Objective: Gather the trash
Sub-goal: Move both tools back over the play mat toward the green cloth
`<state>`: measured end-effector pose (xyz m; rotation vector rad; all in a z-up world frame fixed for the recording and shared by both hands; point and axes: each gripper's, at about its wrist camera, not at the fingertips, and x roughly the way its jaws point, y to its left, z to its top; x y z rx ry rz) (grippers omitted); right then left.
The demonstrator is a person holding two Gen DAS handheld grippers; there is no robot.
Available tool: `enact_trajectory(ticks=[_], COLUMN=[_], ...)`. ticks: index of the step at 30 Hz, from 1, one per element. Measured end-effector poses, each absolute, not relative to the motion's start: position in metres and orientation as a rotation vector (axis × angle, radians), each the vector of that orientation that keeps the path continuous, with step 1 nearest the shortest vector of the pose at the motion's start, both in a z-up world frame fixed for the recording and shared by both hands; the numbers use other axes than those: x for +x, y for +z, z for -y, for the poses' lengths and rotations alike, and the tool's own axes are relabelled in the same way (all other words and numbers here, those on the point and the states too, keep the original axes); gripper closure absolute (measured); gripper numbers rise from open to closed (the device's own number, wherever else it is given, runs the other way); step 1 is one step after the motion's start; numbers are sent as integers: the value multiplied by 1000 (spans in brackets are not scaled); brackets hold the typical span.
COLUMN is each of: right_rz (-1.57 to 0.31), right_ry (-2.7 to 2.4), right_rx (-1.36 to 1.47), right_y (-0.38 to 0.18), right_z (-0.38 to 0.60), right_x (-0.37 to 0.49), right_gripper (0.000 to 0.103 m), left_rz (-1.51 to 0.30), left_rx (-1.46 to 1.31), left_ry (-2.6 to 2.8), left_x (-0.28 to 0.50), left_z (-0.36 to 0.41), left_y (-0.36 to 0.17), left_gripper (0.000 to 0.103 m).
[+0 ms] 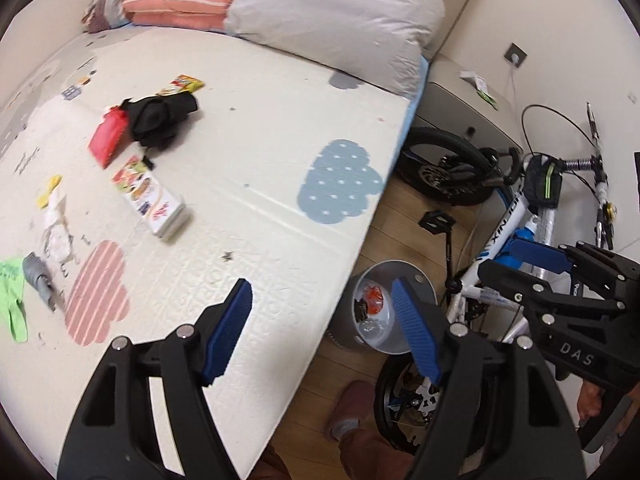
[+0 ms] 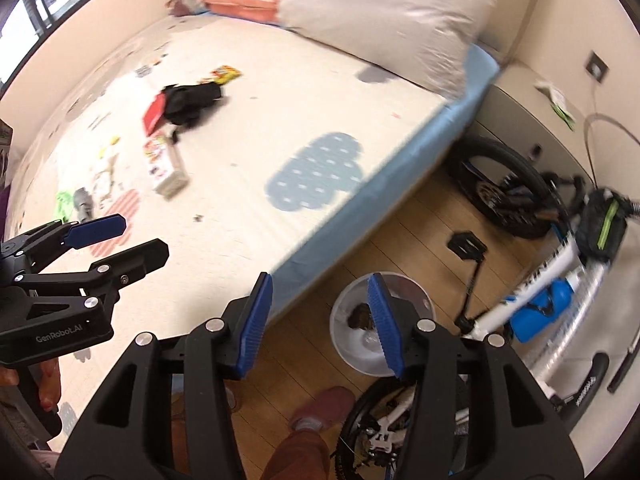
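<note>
Left gripper (image 1: pixel 320 326): we are holding its fingers spread, nothing between them.
Right gripper (image 2: pixel 324 322): fingers parted, empty, above the bin (image 2: pixel 382 324) on the floor.
Trash: a carton (image 1: pixel 154 200) and red packet (image 1: pixel 109 138) are lying on the bed mat (image 1: pixel 260 128).
Next step: we judge the carton's narrow sides offer the best grip.
Writing: "DAS" and "GenRobot.AI" on the grippers.

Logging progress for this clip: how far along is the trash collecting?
Partly done: the bin on the floor already holds some wrappers. In hand: nothing, the left gripper and right gripper are both open and empty. Left on the mat: red packet, printed box, yellow wrapper, black item.
</note>
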<state>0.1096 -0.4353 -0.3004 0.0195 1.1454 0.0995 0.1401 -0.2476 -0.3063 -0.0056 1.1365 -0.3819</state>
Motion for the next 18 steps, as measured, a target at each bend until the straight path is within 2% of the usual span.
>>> enact_trajectory(ticks=[18], right_rz=[-1025], right_ry=[564], right_rx=[-204], right_y=[-257], right_z=[123], right_x=[164], right_gripper=[55], left_rz=[-1052], left_rx=[-228], left_ry=[117], left_x=[123], left_z=[-52], left_y=[-268], left_gripper=[27])
